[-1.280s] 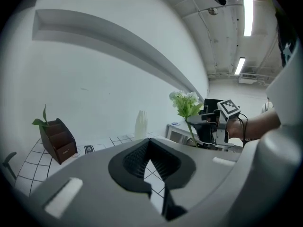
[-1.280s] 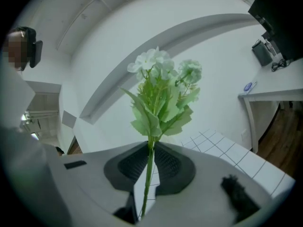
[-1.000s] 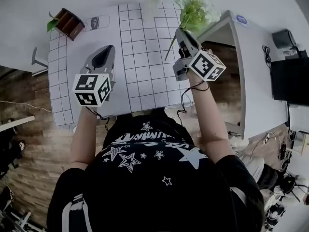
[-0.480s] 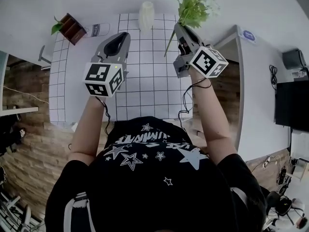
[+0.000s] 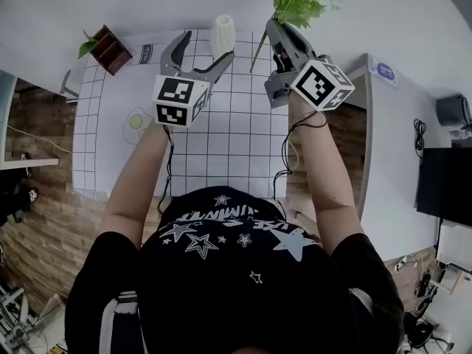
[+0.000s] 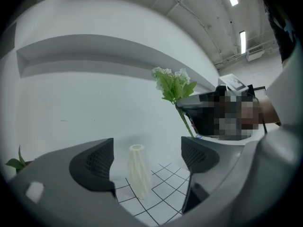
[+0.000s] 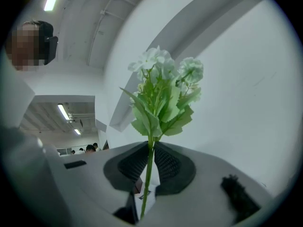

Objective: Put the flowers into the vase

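Holds the flowers (image 7: 161, 91) by the stem in the right tool (image 7: 150, 162), pads clamped on it, stem near upright. Locates the vase (image 5: 223, 32) upright at the tabletop's (image 5: 243, 131) far end, left of the flowers, nearest the left tool (image 5: 205, 50). Versus earlier: finds left jaws just opened, empty, framing the vase; notes both tools advanced.

The vase (image 6: 138, 171) looks matt and pale, its wall twisted into soft ribs (plastic, probably). The flowers (image 7: 161, 98) have dull, cloth-like leaves. The left gripper (image 6: 147, 161) wears dark matt pads (image 6: 94, 163) with a rough mesh grain. The gridded mat (image 5: 243, 131) is smooth.
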Demonstrator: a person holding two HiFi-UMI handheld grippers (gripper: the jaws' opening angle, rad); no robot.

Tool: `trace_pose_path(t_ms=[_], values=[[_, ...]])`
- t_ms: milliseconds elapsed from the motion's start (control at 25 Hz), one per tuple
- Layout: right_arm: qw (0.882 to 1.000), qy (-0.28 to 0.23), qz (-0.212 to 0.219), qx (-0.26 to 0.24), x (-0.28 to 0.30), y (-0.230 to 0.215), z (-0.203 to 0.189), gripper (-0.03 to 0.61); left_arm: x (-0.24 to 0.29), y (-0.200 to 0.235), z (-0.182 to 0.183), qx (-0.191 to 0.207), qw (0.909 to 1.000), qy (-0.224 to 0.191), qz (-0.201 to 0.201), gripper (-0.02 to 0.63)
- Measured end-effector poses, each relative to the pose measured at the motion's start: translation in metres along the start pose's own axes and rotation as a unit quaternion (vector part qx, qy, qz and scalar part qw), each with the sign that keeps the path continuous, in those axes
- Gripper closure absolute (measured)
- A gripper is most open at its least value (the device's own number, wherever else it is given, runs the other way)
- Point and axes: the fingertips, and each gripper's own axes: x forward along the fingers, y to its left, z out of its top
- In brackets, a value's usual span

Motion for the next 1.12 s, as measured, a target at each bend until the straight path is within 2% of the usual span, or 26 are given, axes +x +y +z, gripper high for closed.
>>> trace_pose_path(t_ms=[120,240,520,600,800,1040,1120], values=[[1.000,-0.006,0.005,-0.001,0.014,-0.005,0.008,0.531,0.030,0.004,-0.019,-0.002,0.9998,0.020,-0.001,0.137],[1.000,-0.011,0.007,-0.006,0.026,-0.011,0.018,0.531,0.058,0.008,-0.033,-0.006,0.9993,0.038,-0.001,0.130],[0.999,-0.032,0.034,-0.026,0.052,-0.013,0.037,0.531,0.103,0.023,-0.049,-0.002,0.9992,0.037,0.013,0.123],[0.998,-0.034,0.035,-0.028,0.061,-0.016,0.039,0.532,0.111,0.027,-0.053,0.001,0.9992,0.039,0.014,0.126],[0.998,-0.031,0.040,-0.045,0.083,-0.020,0.035,0.531,0.125,0.030,-0.065,0.037,0.9982,0.046,0.011,0.132],[0.997,-0.044,0.045,-0.048,0.109,-0.024,0.031,0.531,0.135,0.033,-0.080,0.030,0.9982,0.048,0.022,0.166],[0.996,-0.047,0.048,-0.050,0.118,-0.022,0.029,0.531,0.135,0.035,-0.084,0.031,0.9980,0.049,0.025,0.200]])
